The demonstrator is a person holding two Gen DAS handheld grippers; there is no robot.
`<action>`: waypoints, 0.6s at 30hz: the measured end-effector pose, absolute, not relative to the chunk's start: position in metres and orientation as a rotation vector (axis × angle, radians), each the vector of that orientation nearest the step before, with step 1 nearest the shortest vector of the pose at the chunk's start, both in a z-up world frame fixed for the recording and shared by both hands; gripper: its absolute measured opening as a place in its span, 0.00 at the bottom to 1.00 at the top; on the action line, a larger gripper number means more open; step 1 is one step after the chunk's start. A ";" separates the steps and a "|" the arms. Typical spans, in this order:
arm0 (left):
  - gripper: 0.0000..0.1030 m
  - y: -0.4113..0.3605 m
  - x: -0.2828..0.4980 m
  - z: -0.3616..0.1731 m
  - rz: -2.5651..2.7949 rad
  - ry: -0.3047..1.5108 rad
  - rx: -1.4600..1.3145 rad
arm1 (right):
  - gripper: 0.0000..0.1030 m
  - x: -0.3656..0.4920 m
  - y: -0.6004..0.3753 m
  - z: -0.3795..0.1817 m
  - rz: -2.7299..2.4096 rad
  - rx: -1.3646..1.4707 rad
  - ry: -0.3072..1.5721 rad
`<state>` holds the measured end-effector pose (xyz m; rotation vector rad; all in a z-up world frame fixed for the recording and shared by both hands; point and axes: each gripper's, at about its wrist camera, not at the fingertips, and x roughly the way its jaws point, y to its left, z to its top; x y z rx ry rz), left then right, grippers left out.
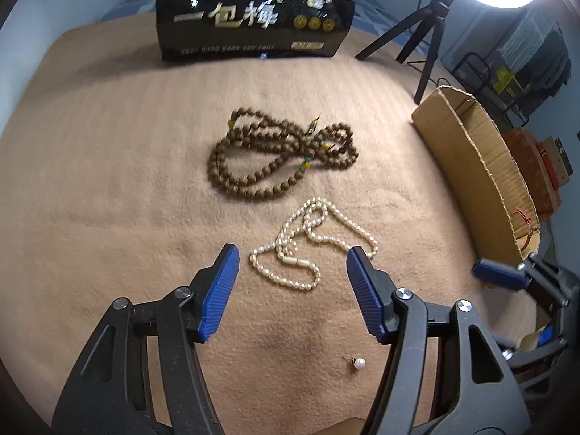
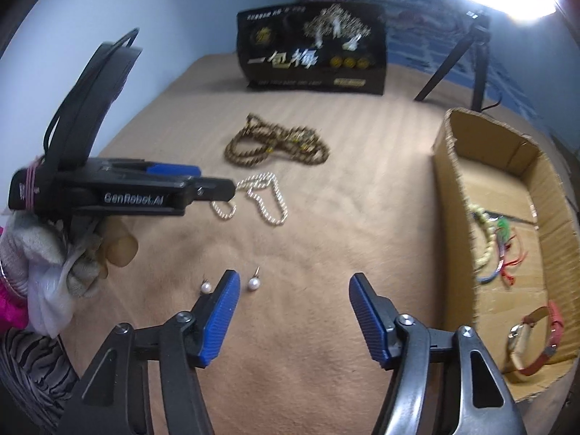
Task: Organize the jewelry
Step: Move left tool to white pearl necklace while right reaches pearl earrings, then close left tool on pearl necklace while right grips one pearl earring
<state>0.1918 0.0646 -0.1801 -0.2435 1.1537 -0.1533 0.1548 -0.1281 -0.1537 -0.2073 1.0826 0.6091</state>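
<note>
A white pearl necklace (image 1: 308, 246) lies coiled on the tan blanket, just ahead of and between the fingers of my open, empty left gripper (image 1: 293, 262). It also shows in the right wrist view (image 2: 266, 195), with the left gripper (image 2: 214, 190) over its left end. A brown bead necklace (image 1: 279, 154) lies beyond it (image 2: 277, 145). Two pearl stud earrings (image 2: 253, 283) (image 2: 206, 287) lie either side of the left finger of my open, empty right gripper (image 2: 294, 282). One stud (image 1: 359, 363) shows in the left wrist view.
An open cardboard box (image 2: 453, 188) stands at the right, holding a beaded bracelet (image 2: 485, 243), coloured cords and a red-strap watch (image 2: 536, 340). A black snack bag (image 1: 253, 14) stands at the back. A tripod (image 1: 424, 32) and ring light are at the back right.
</note>
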 end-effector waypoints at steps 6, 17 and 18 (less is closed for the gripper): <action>0.62 0.071 0.184 -0.185 -0.156 1.189 -0.319 | 0.50 0.151 -0.122 -0.163 0.637 -0.221 1.111; 0.55 0.066 0.195 -0.196 -0.174 1.222 -0.388 | 0.39 0.145 -0.115 -0.177 0.668 -0.226 1.138; 0.55 0.065 0.197 -0.197 -0.171 1.220 -0.390 | 0.39 0.146 -0.115 -0.177 0.668 -0.222 1.141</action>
